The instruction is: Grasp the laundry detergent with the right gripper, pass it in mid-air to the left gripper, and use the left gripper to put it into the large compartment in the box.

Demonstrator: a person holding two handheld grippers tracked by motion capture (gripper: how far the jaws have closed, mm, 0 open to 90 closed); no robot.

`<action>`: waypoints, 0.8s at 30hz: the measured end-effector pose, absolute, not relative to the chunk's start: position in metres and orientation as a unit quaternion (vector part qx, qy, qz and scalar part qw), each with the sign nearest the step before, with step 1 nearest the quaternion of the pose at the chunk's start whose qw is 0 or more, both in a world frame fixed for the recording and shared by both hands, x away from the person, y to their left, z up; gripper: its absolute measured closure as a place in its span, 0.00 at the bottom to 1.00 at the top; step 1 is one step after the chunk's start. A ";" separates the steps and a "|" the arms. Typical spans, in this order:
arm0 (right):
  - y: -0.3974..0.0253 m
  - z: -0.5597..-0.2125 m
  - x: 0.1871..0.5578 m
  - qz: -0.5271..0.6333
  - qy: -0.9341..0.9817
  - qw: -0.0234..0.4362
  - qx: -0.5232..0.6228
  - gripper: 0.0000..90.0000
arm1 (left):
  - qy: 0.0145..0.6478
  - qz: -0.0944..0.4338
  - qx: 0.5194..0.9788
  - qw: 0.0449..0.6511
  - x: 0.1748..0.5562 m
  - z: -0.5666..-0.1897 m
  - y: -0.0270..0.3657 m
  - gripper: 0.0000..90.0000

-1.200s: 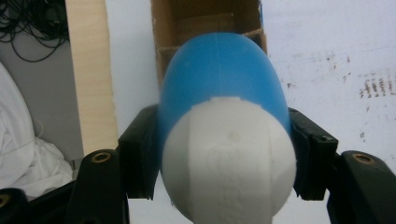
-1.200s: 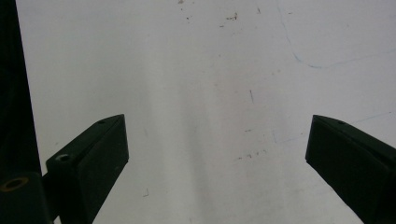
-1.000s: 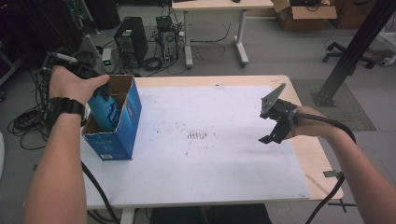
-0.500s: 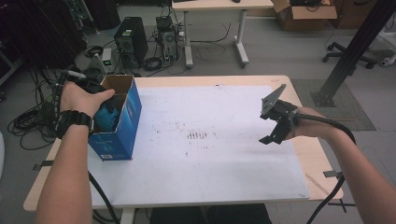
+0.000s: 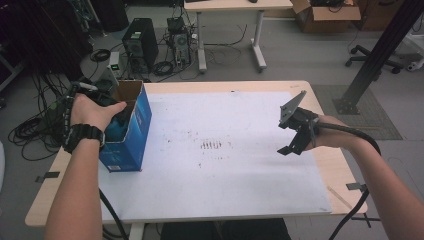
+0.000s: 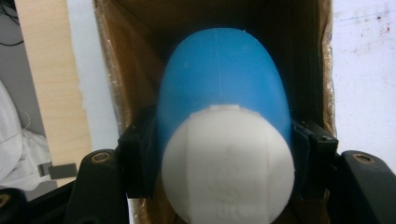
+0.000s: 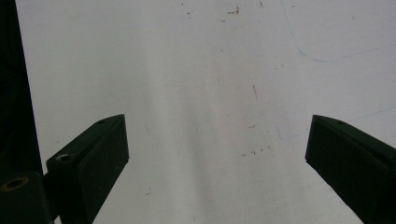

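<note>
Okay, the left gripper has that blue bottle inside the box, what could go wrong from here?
1. The left gripper clamps the blue bottle on its rounded sides near the white cap; a smooth curved surface may slip as it moves.
2. The bottle nearly spans the box, so it could catch a cardboard wall and drag or tip the box.
3. The box stands near the table edge, and the right gripper hovers open far off, not steadying it.

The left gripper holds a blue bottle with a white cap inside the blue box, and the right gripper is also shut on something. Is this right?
One part is wrong. The right gripper is open and holds nothing; the right gripper view shows its jaws spread over the bare white table sheet. The left gripper does hold the blue bottle inside the box.
</note>
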State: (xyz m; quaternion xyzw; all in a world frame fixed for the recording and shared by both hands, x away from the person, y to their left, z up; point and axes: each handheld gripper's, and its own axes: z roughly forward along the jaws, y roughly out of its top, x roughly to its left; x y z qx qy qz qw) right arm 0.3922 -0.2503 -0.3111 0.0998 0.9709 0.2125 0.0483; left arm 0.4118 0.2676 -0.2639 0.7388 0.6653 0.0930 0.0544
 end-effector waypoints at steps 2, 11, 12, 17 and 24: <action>-0.250 -0.311 0.392 0.212 0.971 0.048 0.100 0.07 | 0.664 0.091 0.740 0.052 0.412 -0.265 0.267 0.42; -0.252 -0.315 0.393 0.211 0.971 0.046 0.101 0.07 | 0.667 0.092 0.738 0.049 0.412 -0.275 0.267 0.42; -0.252 -0.315 0.393 0.210 0.971 0.045 0.102 0.07 | 0.667 0.090 0.738 0.050 0.412 -0.276 0.268 0.42; -0.251 -0.314 0.393 0.211 0.971 0.045 0.101 0.07 | 0.665 0.092 0.739 0.052 0.411 -0.276 0.269 0.42; -0.250 -0.315 0.392 0.211 0.971 0.044 0.101 0.07 | 0.664 0.091 0.740 0.053 0.409 -0.277 0.270 0.42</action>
